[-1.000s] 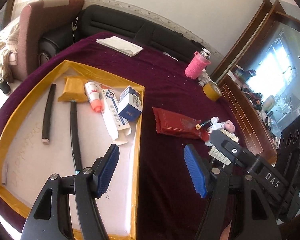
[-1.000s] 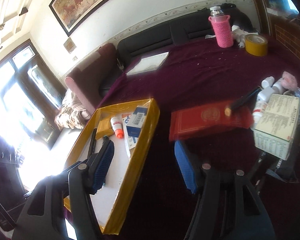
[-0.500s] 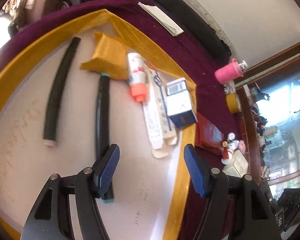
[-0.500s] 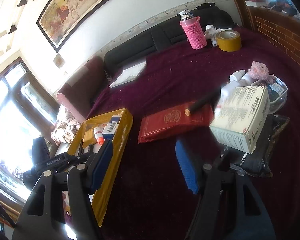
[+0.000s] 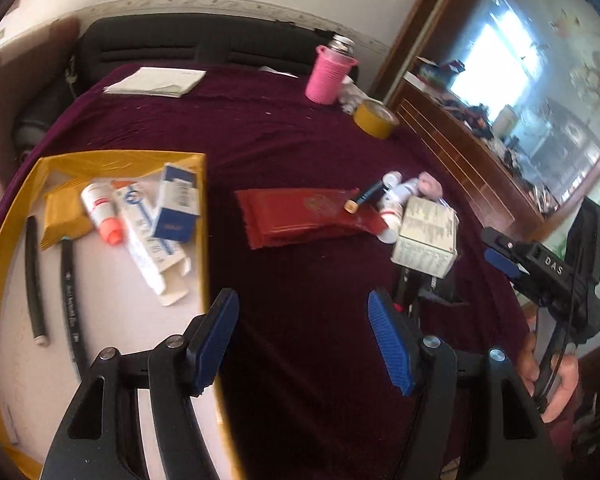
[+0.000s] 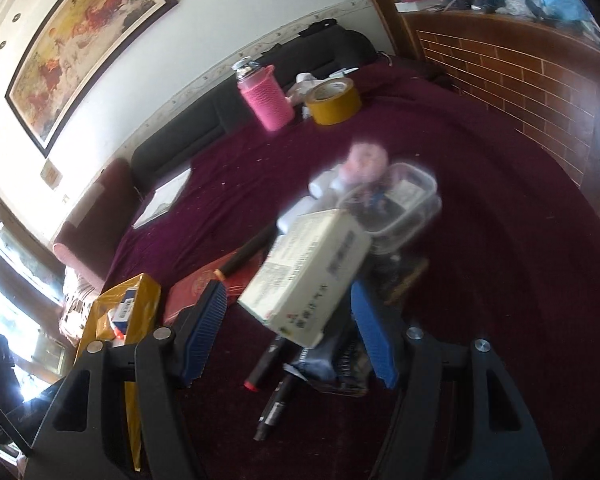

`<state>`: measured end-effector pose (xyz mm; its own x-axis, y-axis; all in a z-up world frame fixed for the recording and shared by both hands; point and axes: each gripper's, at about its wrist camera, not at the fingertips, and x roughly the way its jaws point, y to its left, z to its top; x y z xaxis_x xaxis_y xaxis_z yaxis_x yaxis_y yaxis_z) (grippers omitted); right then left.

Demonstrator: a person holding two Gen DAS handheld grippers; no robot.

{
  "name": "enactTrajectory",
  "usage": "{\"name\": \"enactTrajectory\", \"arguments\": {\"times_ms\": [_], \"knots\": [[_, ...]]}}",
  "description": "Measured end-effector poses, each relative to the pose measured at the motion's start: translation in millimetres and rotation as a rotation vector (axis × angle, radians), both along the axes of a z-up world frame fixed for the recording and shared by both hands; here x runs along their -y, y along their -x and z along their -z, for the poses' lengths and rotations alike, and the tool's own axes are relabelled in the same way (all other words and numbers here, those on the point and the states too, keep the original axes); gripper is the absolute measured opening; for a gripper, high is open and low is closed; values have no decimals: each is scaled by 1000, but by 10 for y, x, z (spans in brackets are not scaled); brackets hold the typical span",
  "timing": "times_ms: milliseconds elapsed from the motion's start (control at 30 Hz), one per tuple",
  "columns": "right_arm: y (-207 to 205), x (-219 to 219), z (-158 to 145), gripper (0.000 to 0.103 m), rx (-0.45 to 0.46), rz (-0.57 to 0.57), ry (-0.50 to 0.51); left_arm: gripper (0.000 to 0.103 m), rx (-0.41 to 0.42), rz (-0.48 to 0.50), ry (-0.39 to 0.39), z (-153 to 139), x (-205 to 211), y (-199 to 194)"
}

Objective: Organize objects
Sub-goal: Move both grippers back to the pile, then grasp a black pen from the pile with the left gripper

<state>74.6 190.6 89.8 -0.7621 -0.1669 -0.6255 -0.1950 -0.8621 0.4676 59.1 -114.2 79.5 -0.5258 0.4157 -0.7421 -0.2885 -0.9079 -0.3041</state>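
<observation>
A yellow-rimmed tray [image 5: 112,157] lies at the left and holds two black tubes, a white-and-orange tube [image 5: 100,210], a long white carton and a blue-and-white box [image 5: 178,204]. A red packet [image 5: 308,216] lies on the purple cloth to its right. A white printed box [image 5: 426,236] sits on a pile of small bottles and dark items. My left gripper [image 5: 302,342] is open above the cloth by the tray's right rim. My right gripper [image 6: 288,328] is open, its jaws on either side of the white box [image 6: 308,276], with pens [image 6: 276,404] below.
A pink-sleeved bottle [image 5: 328,74] and a yellow tape roll [image 5: 374,118] stand at the far side, with white papers [image 5: 156,82] at the back left. A clear plastic tub [image 6: 396,200] sits behind the white box. A black sofa runs behind the table, a wooden cabinet at the right.
My left gripper swung from over the tray back to the right, above the cloth. My right gripper moved forward to the white box, which now sits between its jaws.
</observation>
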Motion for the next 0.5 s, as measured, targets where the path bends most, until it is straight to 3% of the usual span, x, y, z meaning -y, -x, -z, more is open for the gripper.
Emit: {"name": "enactTrajectory", "arguments": {"times_ms": [100, 200, 300, 400, 500], "knots": [[-50, -187, 89, 64, 15, 26, 4, 61, 12, 64, 35, 20, -298, 34], [-44, -347, 125, 64, 4, 36, -9, 61, 29, 108, 1, -33, -499, 103], [43, -505, 127, 64, -15, 66, -43, 61, -13, 107, 0, -131, -689, 314], [164, -643, 164, 64, -28, 82, -55, 61, -96, 156, 114, -186, -991, 630], [236, -757, 238, 64, -33, 81, -34, 61, -118, 244, 243, -106, -1280, 1001]]}}
